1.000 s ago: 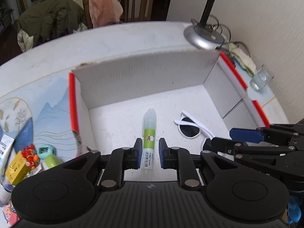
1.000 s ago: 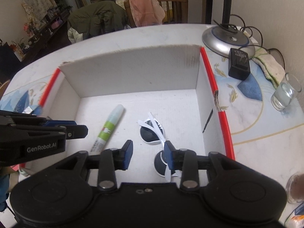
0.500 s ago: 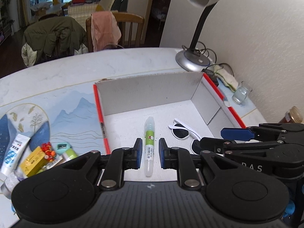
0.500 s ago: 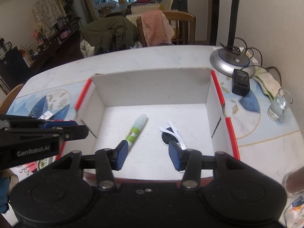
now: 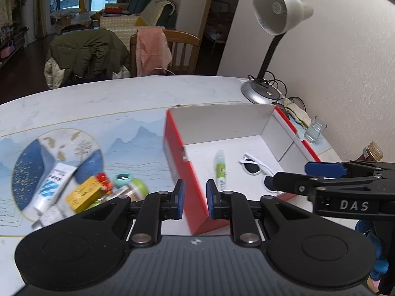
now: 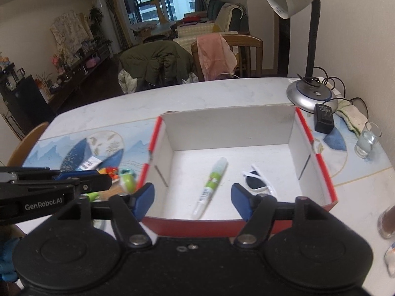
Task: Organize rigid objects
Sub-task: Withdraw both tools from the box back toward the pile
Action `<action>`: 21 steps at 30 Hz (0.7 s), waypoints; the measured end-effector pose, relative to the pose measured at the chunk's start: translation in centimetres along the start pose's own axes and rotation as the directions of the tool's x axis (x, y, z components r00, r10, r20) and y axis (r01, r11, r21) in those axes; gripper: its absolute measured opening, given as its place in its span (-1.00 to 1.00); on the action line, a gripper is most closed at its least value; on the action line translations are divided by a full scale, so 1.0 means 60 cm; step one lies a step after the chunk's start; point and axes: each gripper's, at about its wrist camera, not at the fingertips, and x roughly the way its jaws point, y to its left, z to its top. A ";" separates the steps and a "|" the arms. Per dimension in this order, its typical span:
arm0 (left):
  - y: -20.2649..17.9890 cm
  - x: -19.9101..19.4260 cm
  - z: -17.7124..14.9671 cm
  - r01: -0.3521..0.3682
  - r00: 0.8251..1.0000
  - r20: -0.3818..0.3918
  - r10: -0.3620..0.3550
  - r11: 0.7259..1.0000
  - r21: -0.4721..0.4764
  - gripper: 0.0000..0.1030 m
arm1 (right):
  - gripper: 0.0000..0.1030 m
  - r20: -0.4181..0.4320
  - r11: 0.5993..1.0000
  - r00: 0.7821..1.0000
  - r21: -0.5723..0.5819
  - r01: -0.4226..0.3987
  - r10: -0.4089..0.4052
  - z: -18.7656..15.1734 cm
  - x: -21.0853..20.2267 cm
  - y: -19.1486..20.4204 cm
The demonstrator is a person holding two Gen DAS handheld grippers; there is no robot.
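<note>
Left hand-held gripper (image 5: 194, 202): closed to its narrowest, a slit left between the blue pads, nothing held, poised above the near left corner of the box (image 5: 184, 180). Right hand-held gripper (image 6: 192, 197): jaws opening, nothing between the pads, poised over the near wall of the box (image 6: 328, 185). Box: red outside, white inside, open-topped, resting on the tabletop (image 5: 98, 98). Inside, on the floor: glue stick (image 6: 209, 187), green and white, lying tilted near the middle; sunglasses (image 6: 256, 180), white frame with dark lenses, just right of it and apart from it. Same two items in the left view: glue stick (image 5: 220, 170), sunglasses (image 5: 254, 167). Left of the box, on the tabletop: loose pile comprising a white-and-blue tube (image 5: 53, 185), a yellow carton (image 5: 84, 196), red pins (image 5: 103, 180), a teal item (image 5: 122, 178) and a green-capped container (image 5: 135, 188), partly blurred. Right of the box: lamp (image 6: 312, 93) base, black adapter (image 6: 324, 118), cloth (image 6: 353, 116), drinking glass (image 6: 367, 139). Beyond the tabletop: chairs draped with a green jacket (image 6: 158, 61) and a pink cloth (image 6: 216, 55).
</note>
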 end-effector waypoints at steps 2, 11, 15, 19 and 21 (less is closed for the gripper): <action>0.015 -0.015 -0.007 -0.006 1.000 0.010 0.006 1.000 -0.001 -0.64 | 0.44 0.011 1.000 1.000 0.000 -0.005 0.005 -0.006 -0.006 0.015; 0.094 -0.087 -0.036 -0.037 0.995 0.097 0.039 0.999 -0.022 0.10 | 0.54 0.056 0.999 0.998 -0.014 -0.032 0.032 -0.036 -0.022 0.082; 0.140 -0.110 -0.049 -0.059 0.992 0.109 0.064 0.997 -0.047 0.17 | 0.61 0.069 0.999 0.997 -0.017 -0.036 0.037 -0.049 -0.024 0.110; 0.185 -0.124 -0.066 -0.097 0.988 0.115 0.104 0.993 -0.066 0.25 | 0.66 0.071 0.998 0.996 -0.013 -0.057 0.058 -0.060 -0.018 0.133; 0.206 -0.126 -0.075 -0.110 0.987 0.108 0.117 0.991 -0.076 0.27 | 0.70 0.070 0.998 0.995 -0.019 -0.063 0.064 -0.067 -0.013 0.146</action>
